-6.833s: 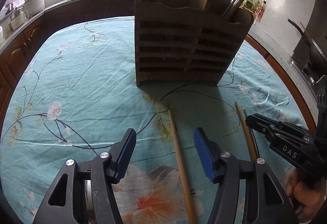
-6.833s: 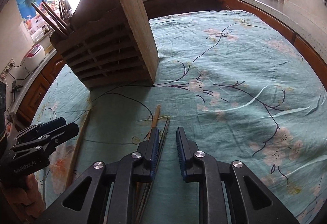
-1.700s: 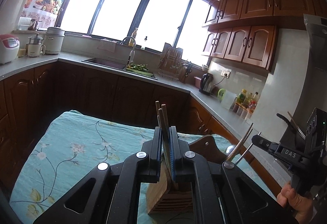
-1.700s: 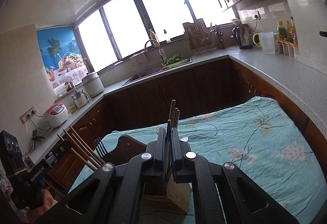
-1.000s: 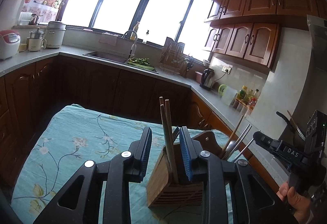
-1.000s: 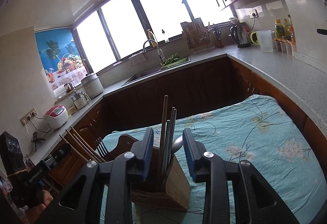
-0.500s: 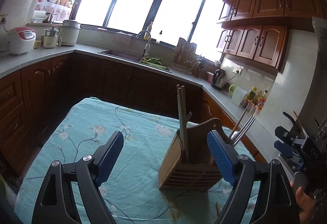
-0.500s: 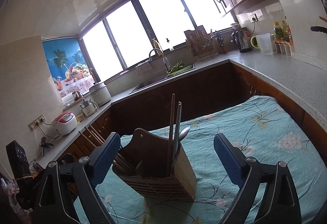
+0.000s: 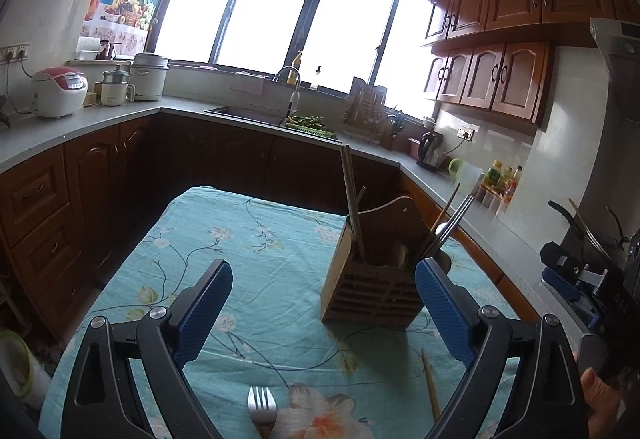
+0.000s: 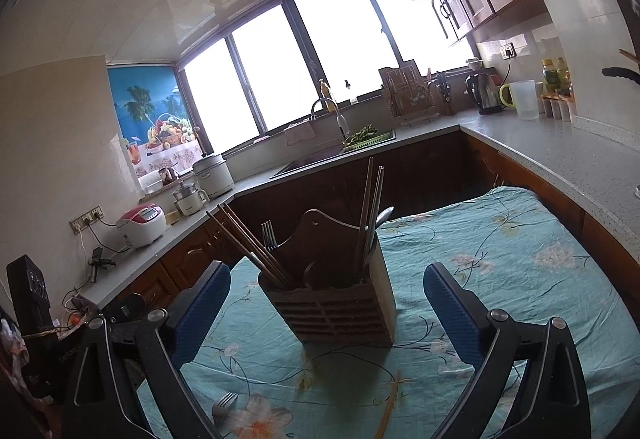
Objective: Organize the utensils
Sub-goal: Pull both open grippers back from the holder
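Claws left [image 9: 323, 307] and right [image 10: 326, 307] just opened wide, both empty.

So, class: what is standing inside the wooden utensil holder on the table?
In the wooden utensil holder: wooden chopsticks leaning left, a fork behind them, and upright chopsticks with a spoon on the right. The holder's walls hide their lower ends.
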Demonstrator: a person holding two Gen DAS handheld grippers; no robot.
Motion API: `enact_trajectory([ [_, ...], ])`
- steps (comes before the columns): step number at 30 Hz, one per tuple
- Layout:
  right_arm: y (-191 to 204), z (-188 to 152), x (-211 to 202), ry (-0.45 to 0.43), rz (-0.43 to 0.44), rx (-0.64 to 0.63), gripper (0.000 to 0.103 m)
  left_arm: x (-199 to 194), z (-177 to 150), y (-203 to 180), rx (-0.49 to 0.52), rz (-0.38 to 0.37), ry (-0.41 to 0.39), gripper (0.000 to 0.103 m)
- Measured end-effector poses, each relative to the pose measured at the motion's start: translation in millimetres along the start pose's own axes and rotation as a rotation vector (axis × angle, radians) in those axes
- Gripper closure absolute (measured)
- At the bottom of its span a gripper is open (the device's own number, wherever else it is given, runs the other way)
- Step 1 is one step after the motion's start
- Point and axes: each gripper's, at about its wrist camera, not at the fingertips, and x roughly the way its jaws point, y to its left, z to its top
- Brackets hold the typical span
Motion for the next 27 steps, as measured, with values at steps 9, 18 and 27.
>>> enact_trajectory([
  [9, 18, -18, -40, -0.024, -0.009, -0.075, 0.001, -53, -16, -10, 0.067, 0.033, -0.046, 0.002],
  [18, 37, -26, -102, -0.125, -0.03, -0.138, 0.0, -102, -44, -17, 0.124, 0.051, -0.101, 0.001],
  [27, 39, -97, -125, -0.107, -0.131, -0.173, 0.0, -112, -113, -2, 0.085, 0.103, -0.063, 0.001],
])
